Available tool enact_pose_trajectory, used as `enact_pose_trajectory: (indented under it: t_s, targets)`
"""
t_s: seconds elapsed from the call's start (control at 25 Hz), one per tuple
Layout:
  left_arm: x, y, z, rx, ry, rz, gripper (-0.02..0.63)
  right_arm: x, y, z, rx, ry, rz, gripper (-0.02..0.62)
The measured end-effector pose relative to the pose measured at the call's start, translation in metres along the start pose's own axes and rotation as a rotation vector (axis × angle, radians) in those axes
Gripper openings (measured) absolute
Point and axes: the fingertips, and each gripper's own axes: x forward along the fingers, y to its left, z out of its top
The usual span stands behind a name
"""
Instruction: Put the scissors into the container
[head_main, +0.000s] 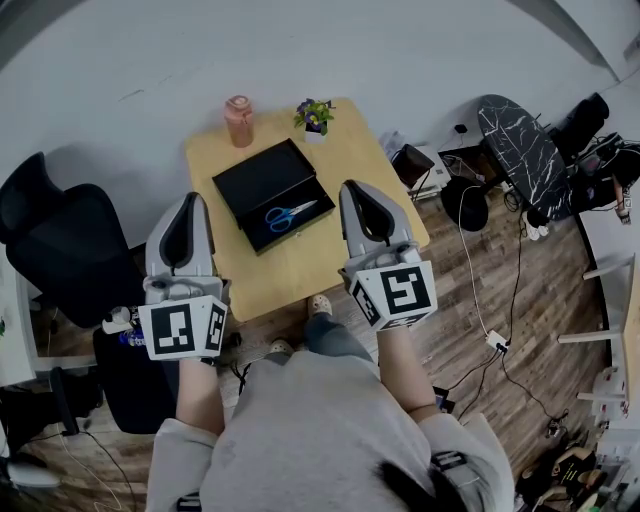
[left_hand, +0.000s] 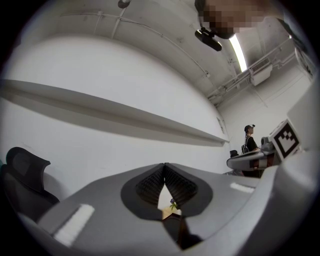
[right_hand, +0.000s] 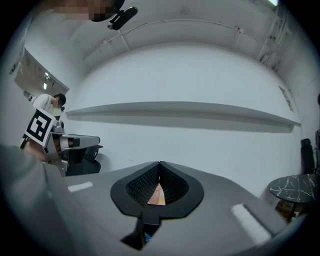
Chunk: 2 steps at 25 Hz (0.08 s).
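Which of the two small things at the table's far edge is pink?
The bottle, standing on the left; the other, to its right, is a small pot with flowers and green leaves.

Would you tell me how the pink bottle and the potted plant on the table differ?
The pink bottle is a plain, taller cylinder; the potted plant is squat, a white pot with green leaves and purple flowers. The bottle stands to the left, the plant to the right. Both stand upright near the table's far edge.
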Motion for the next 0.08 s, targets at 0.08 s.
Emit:
enact_pose_trajectory:
  t_s: [0.08]
  targets:
    - [-0.0022, 0.0001, -0.0005, -0.002, 0.0, 0.0, 0.058, -0.0017, 0.0012, 0.0011, -0.001, -0.001, -0.001, 0.003]
